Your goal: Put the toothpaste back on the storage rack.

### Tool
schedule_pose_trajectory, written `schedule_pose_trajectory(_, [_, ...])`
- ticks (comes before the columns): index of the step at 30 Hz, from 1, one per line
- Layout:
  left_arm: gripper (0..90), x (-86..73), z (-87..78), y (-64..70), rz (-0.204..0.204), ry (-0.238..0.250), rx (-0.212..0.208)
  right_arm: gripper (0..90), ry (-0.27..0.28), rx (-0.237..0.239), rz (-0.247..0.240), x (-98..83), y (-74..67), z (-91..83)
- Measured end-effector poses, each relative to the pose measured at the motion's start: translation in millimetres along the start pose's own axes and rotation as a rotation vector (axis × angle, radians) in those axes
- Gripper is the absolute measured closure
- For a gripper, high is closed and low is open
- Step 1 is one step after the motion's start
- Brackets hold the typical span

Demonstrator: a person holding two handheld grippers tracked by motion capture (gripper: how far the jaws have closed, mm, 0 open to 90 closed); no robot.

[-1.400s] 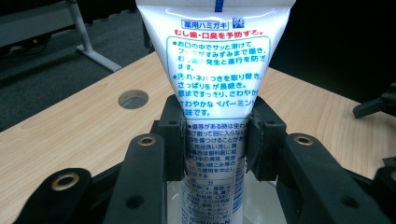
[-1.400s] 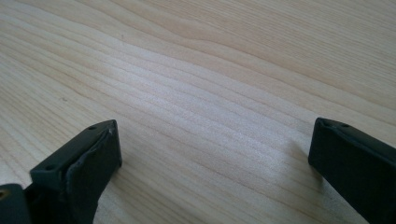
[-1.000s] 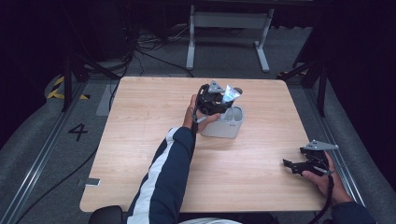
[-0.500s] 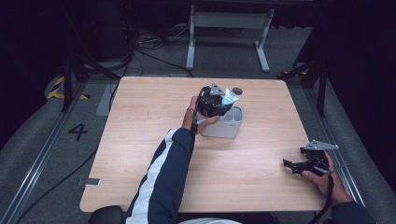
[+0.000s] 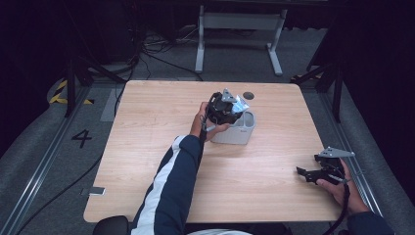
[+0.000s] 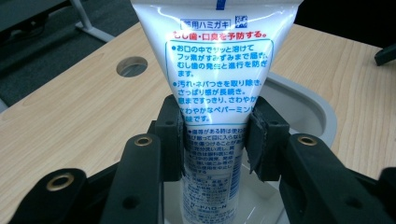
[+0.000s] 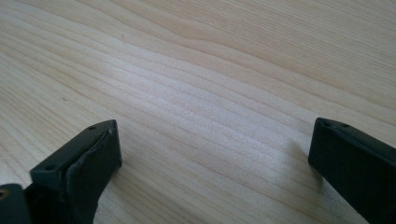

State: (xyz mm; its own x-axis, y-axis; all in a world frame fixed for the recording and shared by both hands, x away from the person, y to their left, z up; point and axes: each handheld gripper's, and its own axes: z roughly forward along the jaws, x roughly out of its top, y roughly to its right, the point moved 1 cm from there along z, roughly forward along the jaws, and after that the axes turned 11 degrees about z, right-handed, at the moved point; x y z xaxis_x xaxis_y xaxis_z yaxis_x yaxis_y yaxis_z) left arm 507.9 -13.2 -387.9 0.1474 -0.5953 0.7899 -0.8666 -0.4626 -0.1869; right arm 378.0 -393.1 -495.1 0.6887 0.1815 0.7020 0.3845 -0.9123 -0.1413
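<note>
A white toothpaste tube (image 6: pixel 217 79) with Japanese print stands upright, its lower end down inside a grey-white cup holder (image 6: pixel 303 105). My left gripper (image 6: pixel 215 137) is shut on the tube's middle, both pads pressed against its sides. In the high view the left gripper (image 5: pixel 222 110) hovers over the holder (image 5: pixel 237 132) at the table's middle back, with the tube's top (image 5: pixel 240 104) sticking out. My right gripper (image 5: pixel 308 174) rests low at the right edge of the table, jaws open and nothing between them; its view looks down on bare wood (image 7: pixel 210 93).
A round cable hole (image 5: pixel 248 95) lies in the wooden table (image 5: pixel 147 147) just behind the holder. A white metal stand (image 5: pixel 240 24) and cables are on the floor beyond the far edge. The person's left sleeve (image 5: pixel 171 186) stretches across the table's front centre.
The left gripper with the tube has shifted slightly over the holder. The right gripper has stayed put.
</note>
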Motion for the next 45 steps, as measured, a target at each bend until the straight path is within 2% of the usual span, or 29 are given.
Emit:
schedule_pose_trajectory(12, [60.7, -7.0, 6.2, 3.4, 0.042, -0.086, 0.004, 2.9, 0.0, 0.0, 0.0, 0.0, 0.0, 0.0])
schedule_pose_trajectory(35, [56.6, -7.2, 6.1, 4.3, 0.048, -0.112, 0.01, 2.8, 0.0, 0.002, -0.002, 0.0, -0.1, 0.0])
schedule_pose_trajectory(39, [51.3, -7.7, 5.6, 3.3, 0.04, -0.112, 0.019, 2.8, 0.001, 0.002, -0.001, 0.0, -0.2, 0.0])
schedule_pose_trajectory(45, [48.7, -8.1, 1.4, 2.1, 0.037, -0.109, 0.017, 2.8, 0.001, 0.003, -0.003, -0.1, -0.3, 0.0])
